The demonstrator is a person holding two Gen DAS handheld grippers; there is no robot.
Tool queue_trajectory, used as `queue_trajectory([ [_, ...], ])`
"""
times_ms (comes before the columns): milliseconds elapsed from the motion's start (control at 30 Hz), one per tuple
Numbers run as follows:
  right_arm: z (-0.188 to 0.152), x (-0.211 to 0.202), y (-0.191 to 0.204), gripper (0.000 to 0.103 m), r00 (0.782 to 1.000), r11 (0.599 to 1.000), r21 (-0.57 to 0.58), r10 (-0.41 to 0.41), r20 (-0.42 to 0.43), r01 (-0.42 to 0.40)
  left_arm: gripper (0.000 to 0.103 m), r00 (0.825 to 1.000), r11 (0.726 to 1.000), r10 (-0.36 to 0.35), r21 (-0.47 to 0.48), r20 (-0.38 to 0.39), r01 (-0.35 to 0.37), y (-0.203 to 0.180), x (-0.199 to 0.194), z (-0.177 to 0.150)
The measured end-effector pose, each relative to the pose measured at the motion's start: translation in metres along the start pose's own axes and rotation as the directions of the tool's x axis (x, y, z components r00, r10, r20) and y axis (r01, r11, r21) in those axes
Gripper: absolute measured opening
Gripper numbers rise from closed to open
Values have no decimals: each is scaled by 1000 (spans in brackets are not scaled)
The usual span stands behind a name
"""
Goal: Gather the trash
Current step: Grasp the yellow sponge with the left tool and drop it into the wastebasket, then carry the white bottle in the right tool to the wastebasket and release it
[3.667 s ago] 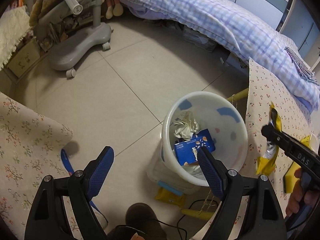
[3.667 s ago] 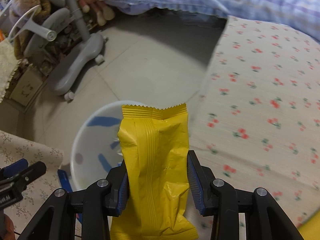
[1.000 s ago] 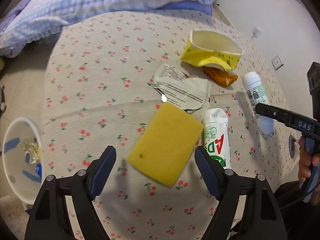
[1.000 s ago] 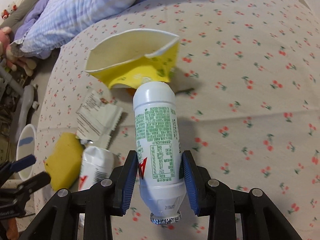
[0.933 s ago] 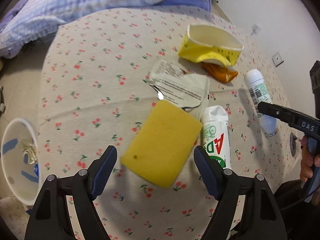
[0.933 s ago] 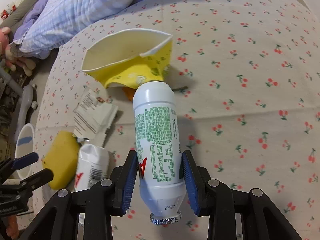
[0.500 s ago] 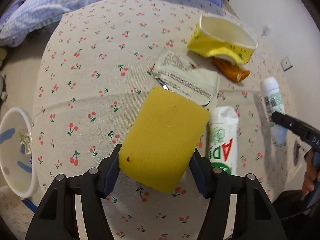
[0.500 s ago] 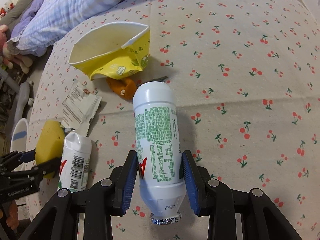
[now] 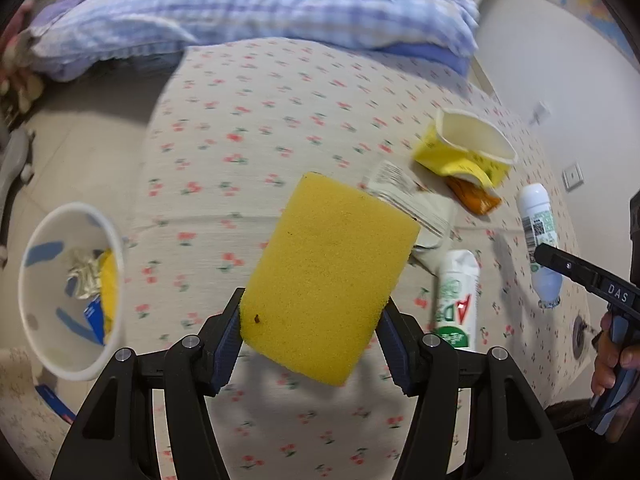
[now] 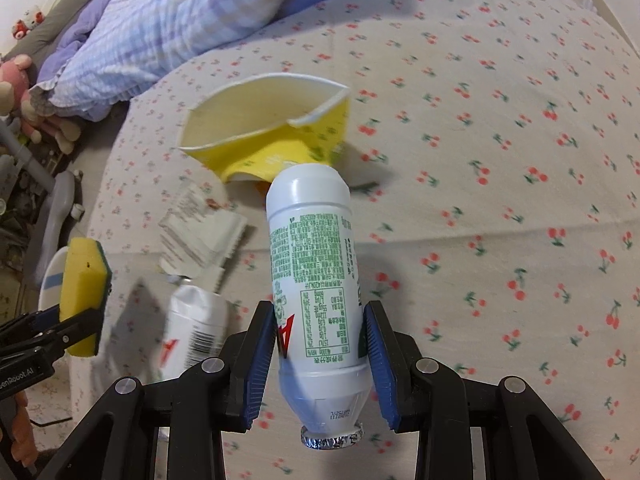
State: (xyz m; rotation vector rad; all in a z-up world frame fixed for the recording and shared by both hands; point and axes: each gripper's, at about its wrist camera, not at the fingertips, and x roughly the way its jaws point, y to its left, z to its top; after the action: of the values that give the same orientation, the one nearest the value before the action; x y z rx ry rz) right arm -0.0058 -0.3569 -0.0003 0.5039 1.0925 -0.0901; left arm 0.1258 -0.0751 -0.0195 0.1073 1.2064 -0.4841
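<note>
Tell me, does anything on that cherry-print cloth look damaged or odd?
Yes. The yellow paper cup is crushed and lies on its side, its rim split. The torn white wrapper lies flat beside it. A second white drink bottle is lying down, its top end dented. The rest looks ordinary.

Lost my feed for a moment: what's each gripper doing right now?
Left gripper: just closed on the yellow sponge.
Right gripper: shut on the white drink bottle.
</note>
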Motion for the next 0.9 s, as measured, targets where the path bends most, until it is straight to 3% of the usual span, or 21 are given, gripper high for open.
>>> queue_trajectory([
  [333, 13, 13, 61, 40, 999, 995, -87, 46, 1, -46, 64, 996, 979, 71, -193, 54, -59, 88, -25, -8],
  [633, 18, 38, 124, 40, 996, 983, -158, 90, -26, -93, 65, 986, 914, 158, -386, 60, -123, 179, -40, -21],
  [733, 19, 45, 141, 40, 994, 978, -176, 103, -35, -108, 70, 976, 888, 213, -426, 48, -173, 199, -39, -22],
  [800, 19, 51, 152, 40, 993, 975, -188, 110, -41, -116, 84, 971, 874, 238, -439, 8, -210, 207, -34, -24],
  [900, 18, 59, 166, 40, 992, 971, -203, 118, -52, -126, 86, 961, 852, 274, -458, -22, -253, 218, -32, -31],
])
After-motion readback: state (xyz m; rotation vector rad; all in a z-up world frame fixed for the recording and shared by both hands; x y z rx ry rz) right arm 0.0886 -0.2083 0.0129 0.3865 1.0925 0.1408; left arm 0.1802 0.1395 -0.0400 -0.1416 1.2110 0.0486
